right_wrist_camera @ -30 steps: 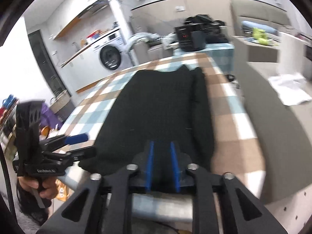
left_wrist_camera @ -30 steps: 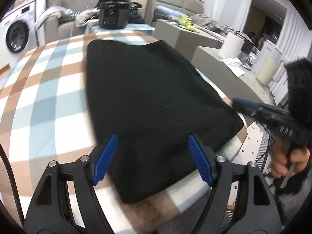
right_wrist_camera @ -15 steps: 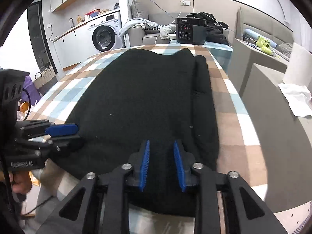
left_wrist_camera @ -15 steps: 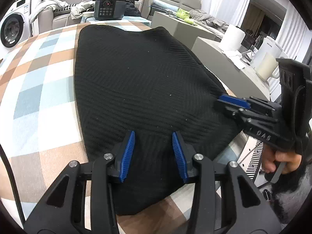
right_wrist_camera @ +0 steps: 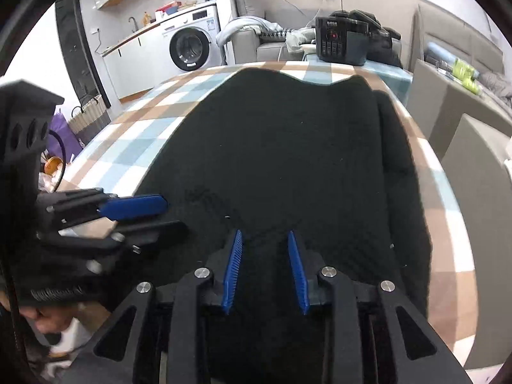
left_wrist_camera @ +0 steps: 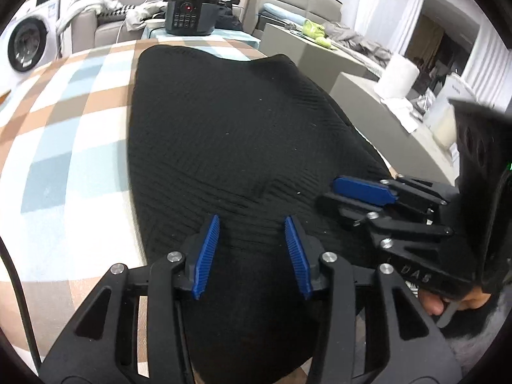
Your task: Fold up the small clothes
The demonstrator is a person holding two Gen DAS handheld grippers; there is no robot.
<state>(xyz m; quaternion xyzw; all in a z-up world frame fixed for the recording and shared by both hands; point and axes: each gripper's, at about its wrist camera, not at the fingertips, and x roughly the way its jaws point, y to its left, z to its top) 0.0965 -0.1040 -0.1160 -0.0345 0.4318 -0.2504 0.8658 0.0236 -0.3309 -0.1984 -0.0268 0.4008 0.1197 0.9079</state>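
Closer in than half a second ago, both grippers now over the near hem of the black knit sweater, which fills more of each view.

Spread flat along the checked tablecloth in brown, blue and white, lengthwise from near edge to far, neckline dip at the far end. Along the right side in the right wrist view, a folded-in strip, apparently a sleeve, lying on the body of the sweater. Small wrinkles in the knit just ahead of the fingertips in both views.

Left gripper low over the near hem, blue pads parted, dark knit visible in the gap; whether pinching fabric, cannot tell. Right gripper likewise over the near hem to the right of the left one, pads parted a little less, nothing clearly clamped. From the left wrist view, right gripper seen side-on at the sweater's right near edge, fingers stacked one above the other.

Beyond the far table end, black pressure cooker with a red light. Farther left, white washing machine. At far left by the floor, woven basket.
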